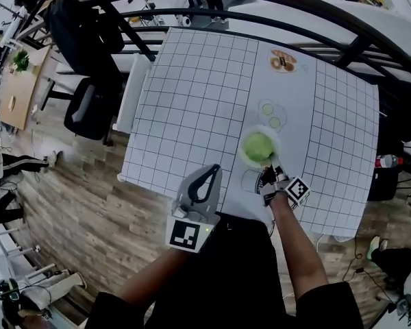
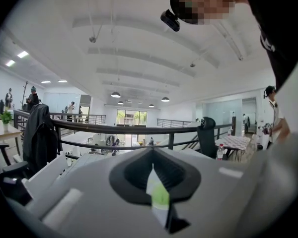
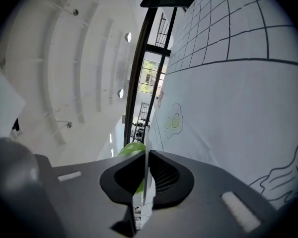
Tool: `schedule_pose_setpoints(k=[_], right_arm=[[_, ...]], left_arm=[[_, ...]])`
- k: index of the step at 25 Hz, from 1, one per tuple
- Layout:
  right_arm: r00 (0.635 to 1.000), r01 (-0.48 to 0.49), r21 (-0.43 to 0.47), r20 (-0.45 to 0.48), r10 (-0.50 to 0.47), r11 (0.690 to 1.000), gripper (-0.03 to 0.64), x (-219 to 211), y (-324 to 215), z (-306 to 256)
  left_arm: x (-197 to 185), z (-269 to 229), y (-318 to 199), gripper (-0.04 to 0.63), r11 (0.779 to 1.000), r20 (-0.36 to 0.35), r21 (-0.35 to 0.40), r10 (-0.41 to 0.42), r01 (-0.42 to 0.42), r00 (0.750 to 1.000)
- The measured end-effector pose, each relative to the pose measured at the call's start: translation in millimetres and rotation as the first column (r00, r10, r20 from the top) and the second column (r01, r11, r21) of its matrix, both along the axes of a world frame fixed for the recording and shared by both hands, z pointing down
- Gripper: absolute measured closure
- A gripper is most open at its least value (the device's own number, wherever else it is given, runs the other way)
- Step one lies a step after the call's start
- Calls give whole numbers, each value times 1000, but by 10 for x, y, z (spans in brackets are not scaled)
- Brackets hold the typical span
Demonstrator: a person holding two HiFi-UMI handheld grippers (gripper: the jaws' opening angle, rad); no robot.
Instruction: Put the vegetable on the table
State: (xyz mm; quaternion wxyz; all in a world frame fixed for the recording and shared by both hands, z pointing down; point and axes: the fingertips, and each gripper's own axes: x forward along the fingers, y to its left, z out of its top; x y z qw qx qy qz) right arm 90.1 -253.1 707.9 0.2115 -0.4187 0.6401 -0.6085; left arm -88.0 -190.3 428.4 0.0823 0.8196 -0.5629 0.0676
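Vegetable (image 1: 258,147), round and green, sits in white dish (image 1: 242,153), centre-right; right gripper (image 1: 268,176) clamps its rim above counter (image 1: 192,101); left gripper (image 1: 214,168) closed, empty.

wood floor (image 1: 68,204) | black curved railing (image 2: 139,129) | black office chair (image 1: 85,108) | white ceiling (image 2: 139,48) with lit round lamps (image 2: 115,94)
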Motion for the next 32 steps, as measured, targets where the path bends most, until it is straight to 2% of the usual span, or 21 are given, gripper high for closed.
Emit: schedule_pose_setpoints(k=[5, 9, 12, 19, 22, 27, 32], right_arm=[[999, -12, 24, 31, 11, 1000, 597, -23, -209, 96], [1000, -14, -41, 27, 15, 999, 594, 6, -256, 279], [999, -15, -55, 42, 17, 998, 594, -5, -325, 339], [996, -43, -86, 76, 49, 995, 594, -47, -390, 476], [997, -44, -106, 52, 50, 993, 591, -72, -361, 512], [997, -56, -94, 48, 61, 994, 591, -102, -349, 532], [994, -99, -136, 30, 104, 986, 592, -46, -368, 581]], left_arm=[[-67, 39, -39, 588, 999, 18, -6, -39, 39, 999], [-13, 50, -78, 587, 999, 17, -16, -36, 36, 999], [-22, 95, -121, 588, 998, -11, -30, -51, 50, 999], [-153, 157, -144, 588, 994, -14, -37, -102, 102, 995], [-201, 141, -182, 588, 992, -31, -28, -123, 122, 992], [-235, 167, -160, 586, 992, -11, -37, -125, 124, 992], [-217, 123, -151, 586, 993, -26, -19, -117, 117, 993]])
